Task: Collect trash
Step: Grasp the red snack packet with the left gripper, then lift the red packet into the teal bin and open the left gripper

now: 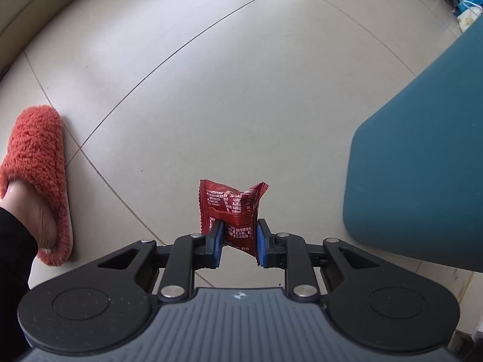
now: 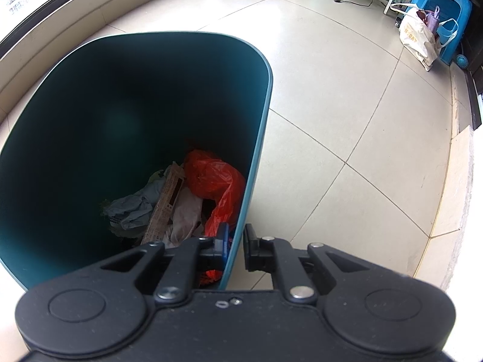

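My left gripper (image 1: 239, 242) is shut on a red snack wrapper (image 1: 232, 203) with white print and holds it above the tiled floor. The teal trash bin (image 1: 422, 163) stands to its right, its outer wall in view. In the right wrist view my right gripper (image 2: 235, 246) is shut on the bin's rim (image 2: 237, 241), one finger inside and one outside. The bin (image 2: 90, 105) is tilted toward me and holds an orange plastic bag (image 2: 215, 181), crumpled paper (image 2: 135, 208) and a printed strip.
A foot in an orange fluffy slipper (image 1: 36, 178) stands on the floor at the left. A white tote bag (image 2: 418, 36), a blue plastic stool (image 2: 443, 6) and a black cable (image 2: 356, 1) lie at the far right near the wall.
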The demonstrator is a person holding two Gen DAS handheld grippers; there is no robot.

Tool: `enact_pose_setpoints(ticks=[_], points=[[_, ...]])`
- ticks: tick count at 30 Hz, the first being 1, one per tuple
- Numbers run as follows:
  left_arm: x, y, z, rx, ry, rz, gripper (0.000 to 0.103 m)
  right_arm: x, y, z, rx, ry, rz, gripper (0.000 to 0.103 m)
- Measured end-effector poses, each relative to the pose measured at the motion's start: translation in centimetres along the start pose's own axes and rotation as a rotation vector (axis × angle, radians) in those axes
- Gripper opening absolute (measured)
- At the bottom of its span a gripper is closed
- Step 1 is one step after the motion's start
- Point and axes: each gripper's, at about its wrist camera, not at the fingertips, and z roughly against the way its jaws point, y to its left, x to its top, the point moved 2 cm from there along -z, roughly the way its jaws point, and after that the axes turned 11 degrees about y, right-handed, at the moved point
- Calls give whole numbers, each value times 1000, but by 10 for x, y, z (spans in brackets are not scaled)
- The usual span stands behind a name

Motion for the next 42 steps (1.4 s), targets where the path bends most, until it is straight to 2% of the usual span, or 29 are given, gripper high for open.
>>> enact_pose_setpoints(ticks=[12, 17, 21, 25, 30, 36, 42], points=[[-3, -78, 133, -50, -199, -267, 22, 0, 2, -6, -10, 5, 2, 8], [-1, -114, 165, -65, -258, -361, 22, 0, 1, -7, -6, 3, -1, 8], [3, -140, 175, -81, -273, -429, 22, -1, 1, -6, -5, 2, -1, 9], [10, -162, 171, -100, -248, -489, 22, -1, -1, -6, 1, 1, -3, 9], [25, -191, 151, -87, -192, -551, 22, -1, -3, -4, 5, 0, -4, 9], [37, -226, 91, 4, -87, -612, 22, -2, -7, -2, 24, -1, -11, 9], [49, -242, 45, 29, 3, -604, 24, -2, -10, -1, 41, -6, -21, 11]])
